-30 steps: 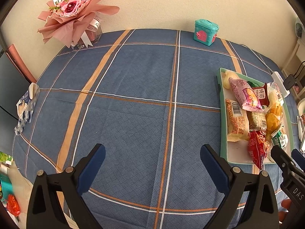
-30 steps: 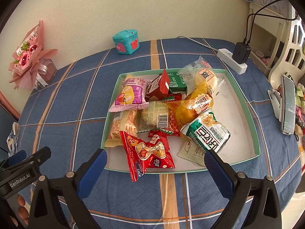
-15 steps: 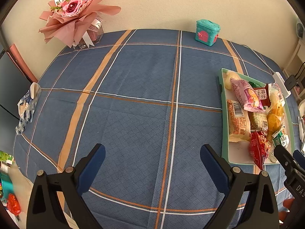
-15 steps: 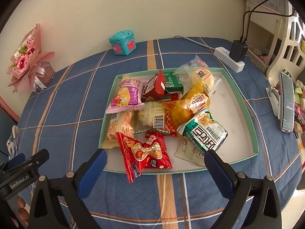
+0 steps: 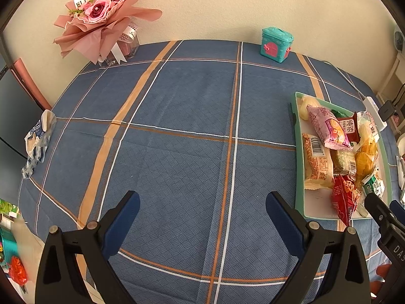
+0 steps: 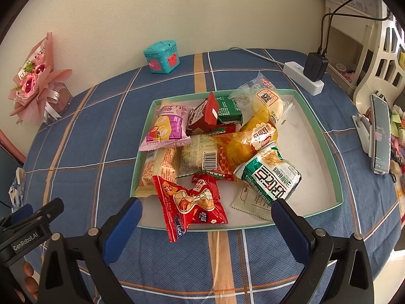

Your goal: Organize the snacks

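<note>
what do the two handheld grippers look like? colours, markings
Both match: black plastic frames with silver rivets and dark blue pads on the fingers. The left gripper shows "GenRobot.AI" on its side in the right wrist view; the right gripper shows "DAS", cut off. No sleeves or cables visible.

The tray [image 6: 326,141] sits on the counter [image 5: 177,116] toward its right side, with the snack packets [image 6: 210,152] heaped in its left and middle part, several lying across one another. One packet [image 6: 192,207] hangs over the tray's near rim. Behind the tray, by the wall, stands a small box [image 6: 162,57]. A bouquet [image 5: 103,17] stands at the far left corner. A power strip [image 6: 302,77] lies behind the tray to the right, and a crumpled wrapper [image 5: 38,139] rests at the counter's left edge.
</note>
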`<control>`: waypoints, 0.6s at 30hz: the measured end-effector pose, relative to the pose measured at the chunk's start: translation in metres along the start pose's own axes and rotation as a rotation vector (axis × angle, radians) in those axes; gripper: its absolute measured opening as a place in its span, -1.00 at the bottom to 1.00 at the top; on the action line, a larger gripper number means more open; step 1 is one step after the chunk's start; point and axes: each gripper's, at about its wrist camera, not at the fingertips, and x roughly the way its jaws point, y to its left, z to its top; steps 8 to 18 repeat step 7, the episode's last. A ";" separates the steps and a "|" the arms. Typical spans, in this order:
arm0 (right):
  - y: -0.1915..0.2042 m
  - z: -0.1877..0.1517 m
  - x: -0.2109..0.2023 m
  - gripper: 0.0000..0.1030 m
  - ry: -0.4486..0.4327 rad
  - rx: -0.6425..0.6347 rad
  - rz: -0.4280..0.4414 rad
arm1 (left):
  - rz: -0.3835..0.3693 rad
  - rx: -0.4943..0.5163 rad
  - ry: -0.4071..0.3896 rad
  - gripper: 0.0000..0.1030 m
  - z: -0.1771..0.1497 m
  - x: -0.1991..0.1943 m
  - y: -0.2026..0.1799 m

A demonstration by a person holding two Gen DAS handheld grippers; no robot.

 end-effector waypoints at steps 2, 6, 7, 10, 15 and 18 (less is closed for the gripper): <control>0.000 0.000 0.000 1.00 0.001 0.000 0.000 | 0.003 -0.002 -0.003 0.93 0.000 -0.001 -0.001; 0.000 0.000 0.000 1.00 0.000 0.000 0.000 | 0.000 -0.007 -0.001 0.93 0.000 -0.001 -0.002; 0.000 0.000 0.000 1.00 0.000 0.000 0.000 | 0.000 -0.010 0.001 0.93 0.000 -0.001 -0.003; 0.000 0.000 0.000 1.00 0.000 0.000 0.000 | 0.000 -0.010 0.001 0.93 0.000 -0.001 -0.003; 0.000 0.000 0.000 1.00 0.000 0.000 0.000 | 0.000 -0.010 0.001 0.93 0.000 -0.001 -0.003; 0.000 0.000 0.000 1.00 0.000 0.000 0.000 | 0.000 -0.010 0.001 0.93 0.000 -0.001 -0.003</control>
